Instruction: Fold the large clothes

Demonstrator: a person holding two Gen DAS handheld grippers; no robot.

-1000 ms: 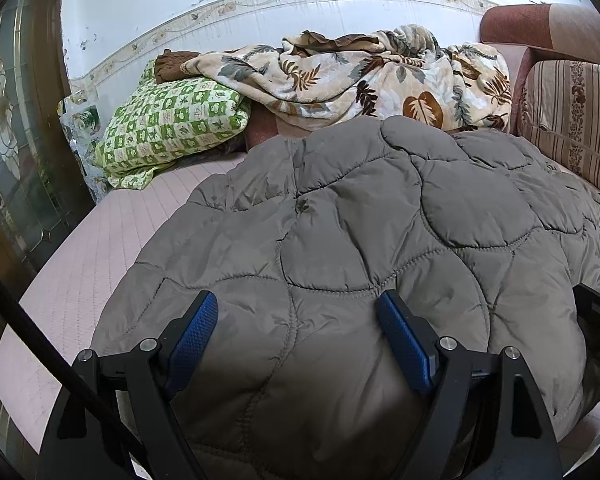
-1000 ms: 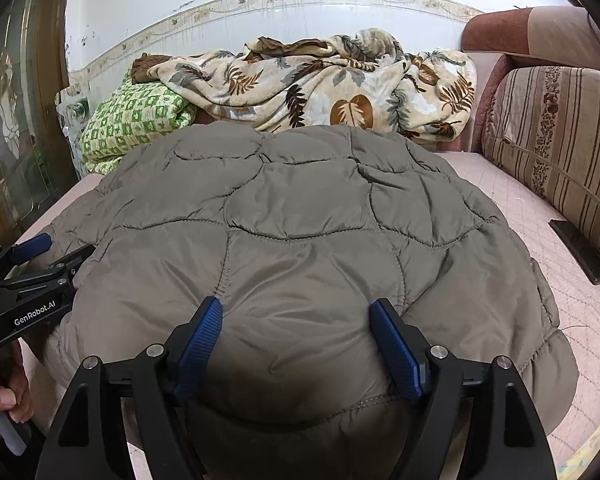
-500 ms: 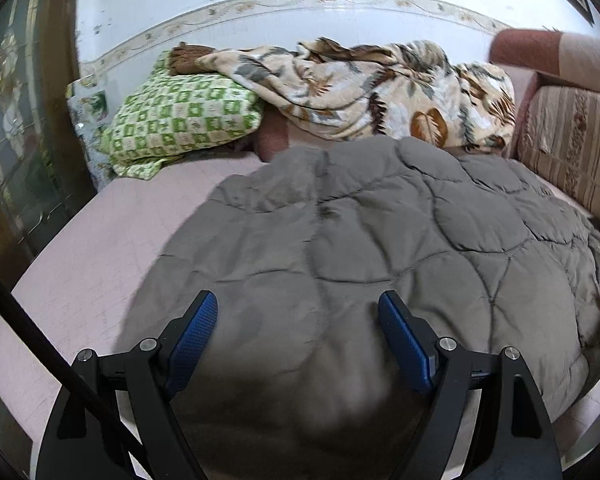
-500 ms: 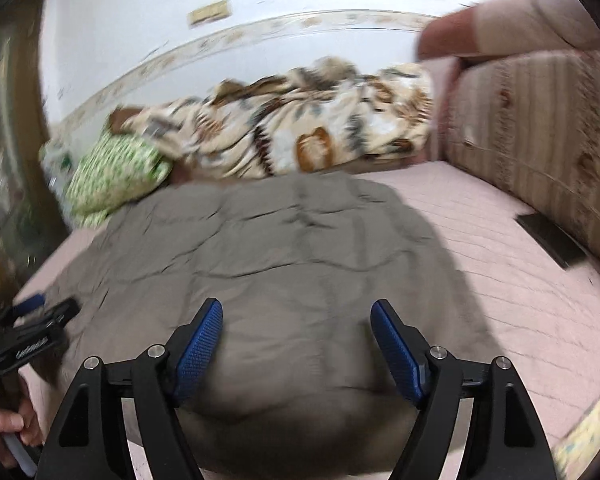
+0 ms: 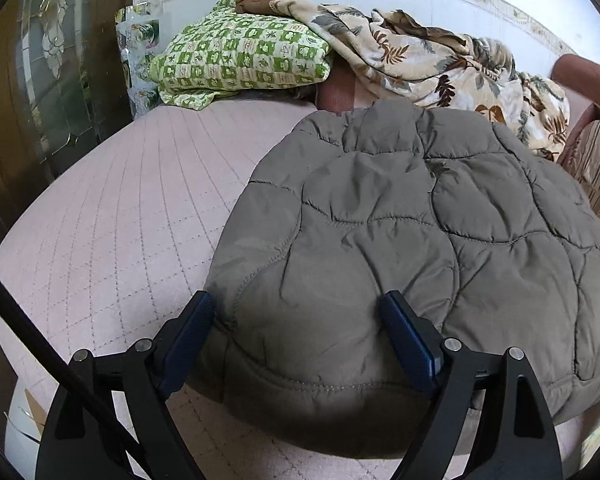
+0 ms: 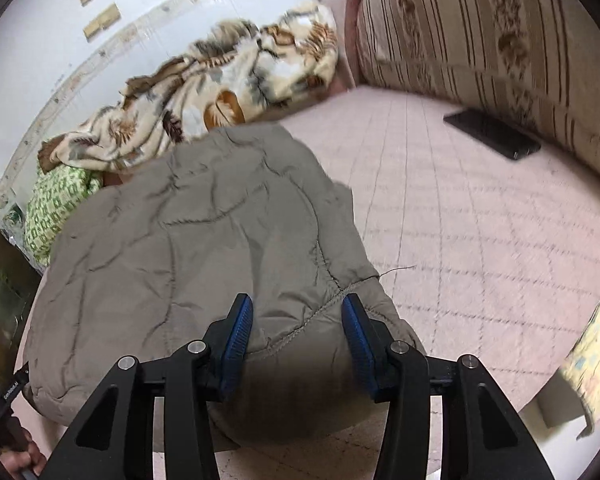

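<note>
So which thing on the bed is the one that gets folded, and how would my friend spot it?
Find the big pink quilted bed with a striped sofa back along one side. In its middle lies a puffy grey-brown quilted coat, nearest the camera. Unlike the leafy blanket and green checked pillow by the wall, it is plain, with curved stitching.

A pink quilted bed (image 5: 132,216) carries the grey padded coat (image 5: 400,240), a green pillow (image 5: 240,60) and a phone (image 6: 492,138).

The left gripper (image 5: 300,320) hung over the near edge of a grey quilted jacket (image 5: 420,232) spread on the pink bed cover (image 5: 120,208), jaws opening, fabric bulging between them. Beyond lay a green checked pillow (image 5: 240,56) and a leaf-print blanket (image 5: 420,56).
</note>
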